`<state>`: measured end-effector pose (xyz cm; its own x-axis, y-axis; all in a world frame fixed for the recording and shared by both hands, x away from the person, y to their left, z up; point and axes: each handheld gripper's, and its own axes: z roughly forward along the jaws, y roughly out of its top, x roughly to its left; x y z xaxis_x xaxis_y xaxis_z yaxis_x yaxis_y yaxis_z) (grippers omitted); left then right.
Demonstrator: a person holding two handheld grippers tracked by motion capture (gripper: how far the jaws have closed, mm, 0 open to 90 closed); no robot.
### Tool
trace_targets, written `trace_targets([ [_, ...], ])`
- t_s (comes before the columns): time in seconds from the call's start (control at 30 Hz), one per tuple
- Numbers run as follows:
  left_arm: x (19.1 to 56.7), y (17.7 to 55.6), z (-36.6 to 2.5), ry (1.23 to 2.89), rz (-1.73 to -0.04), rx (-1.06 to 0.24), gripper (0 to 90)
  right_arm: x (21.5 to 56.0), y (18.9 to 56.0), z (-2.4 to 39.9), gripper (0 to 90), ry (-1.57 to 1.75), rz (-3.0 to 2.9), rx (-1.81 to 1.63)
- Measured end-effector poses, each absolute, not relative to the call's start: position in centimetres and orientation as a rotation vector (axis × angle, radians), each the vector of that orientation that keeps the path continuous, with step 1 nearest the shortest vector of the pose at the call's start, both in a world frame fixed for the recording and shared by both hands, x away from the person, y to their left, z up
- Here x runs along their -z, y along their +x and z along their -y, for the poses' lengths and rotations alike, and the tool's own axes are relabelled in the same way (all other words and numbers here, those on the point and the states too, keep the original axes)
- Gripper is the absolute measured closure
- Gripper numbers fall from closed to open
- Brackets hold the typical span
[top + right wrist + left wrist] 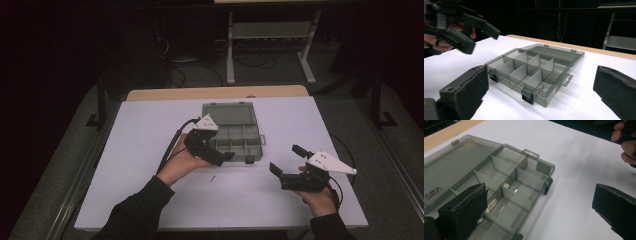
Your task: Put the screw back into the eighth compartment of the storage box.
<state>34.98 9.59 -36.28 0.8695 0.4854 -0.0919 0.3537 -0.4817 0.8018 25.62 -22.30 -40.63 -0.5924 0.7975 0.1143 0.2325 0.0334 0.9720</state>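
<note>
Left gripper (pixel 231 157) is held with jaws spread wide and empty, just above the organizer box (pixel 235 131), its lid open.

Both forearms wear dark long sleeves (pixel 145 205) that end at the wrist. The left gripper (pixel 227 156) is a blocky black tool with a white three-cornered plate (pixel 205 123) on top and a black cable (pixel 172 142) looping from its back. The right gripper (pixel 285 160) is built the same, its pale plate (pixel 330 163) dotted with small dark screws. On each, the jaws are thick black blocks faced with rough, matte padding (pixel 469 212), one with a small round hole.
</note>
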Motion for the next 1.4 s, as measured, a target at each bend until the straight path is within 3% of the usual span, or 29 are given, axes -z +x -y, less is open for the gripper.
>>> trace_targets([
  [0.57,40.1,32.5,-12.7,2.160,-0.674,-0.119,1.1,40.7,25.6,22.3,0.0,1.044,-1.848,-1.586],
  [0.77,41.2,32.2,-12.9,2.197,-0.700,-0.098,15.8,40.6,25.6,22.3,0.0,1.036,-1.851,-1.584],
  [1.03,42.2,31.9,-12.4,2.249,-0.719,-0.080,45.4,40.7,25.6,22.3,0.0,1.032,-1.853,-1.581],
  [1.23,43.1,32.0,-12.3,2.263,-0.760,-0.038,60.2,40.7,25.6,22.3,0.0,1.031,-1.853,-1.581],
  [1.4,43.2,32.1,-12.4,2.314,-0.738,-0.036,66.0,40.7,25.6,22.3,0.0,1.031,-1.854,-1.580],
])
